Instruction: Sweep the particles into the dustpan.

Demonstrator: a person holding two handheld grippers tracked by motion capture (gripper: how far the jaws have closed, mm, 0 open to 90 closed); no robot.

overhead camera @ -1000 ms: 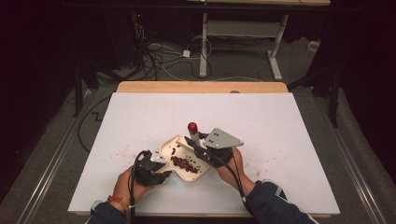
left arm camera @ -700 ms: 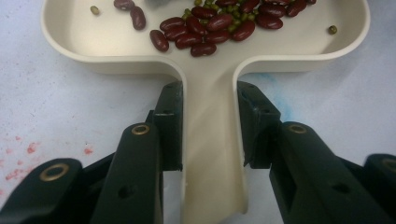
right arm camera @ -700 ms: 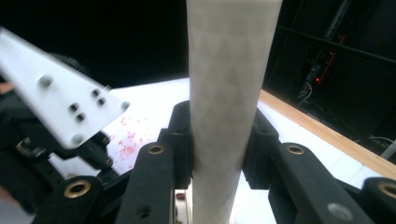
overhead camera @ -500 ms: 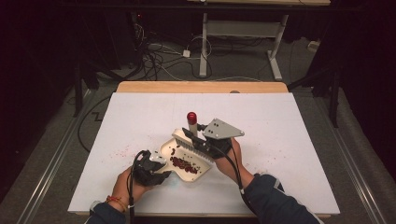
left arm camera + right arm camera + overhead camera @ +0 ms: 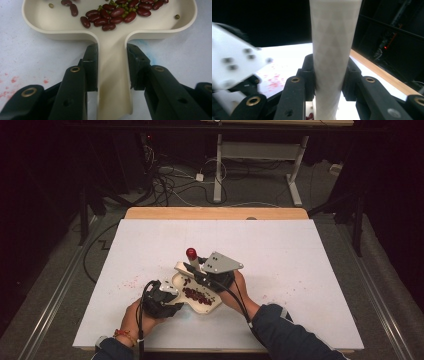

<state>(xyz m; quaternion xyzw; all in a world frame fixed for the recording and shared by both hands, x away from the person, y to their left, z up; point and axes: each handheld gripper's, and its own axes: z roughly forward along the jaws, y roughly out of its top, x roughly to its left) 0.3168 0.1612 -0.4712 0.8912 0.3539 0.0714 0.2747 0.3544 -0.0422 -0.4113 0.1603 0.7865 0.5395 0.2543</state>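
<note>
A cream scoop-shaped tray (image 5: pixel 212 309) lies on the white table near the front, with red kidney beans (image 5: pixel 196 294) and a few small green beans in it. My left gripper (image 5: pixel 175 296) is shut on the tray's handle (image 5: pixel 113 82), and the beans (image 5: pixel 112 13) lie just beyond the jaws. My right gripper (image 5: pixel 200 270) hovers over the tray's far side. It is shut on the white tapering shaft (image 5: pixel 333 50) of a tool with a red knob (image 5: pixel 190 253) at its far end. The tool's lower end is hidden behind the jaws.
Faint red smears mark the table left of the tray (image 5: pixel 130 282) and to the right (image 5: pixel 280 297). A wooden strip (image 5: pixel 215 213) runs along the table's far edge. Cables and desk legs (image 5: pixel 218 170) lie on the dark floor beyond.
The right gripper and its tool have shifted left over the tray, and the red knob now sits farther left. The left gripper and the tray have stayed put.
</note>
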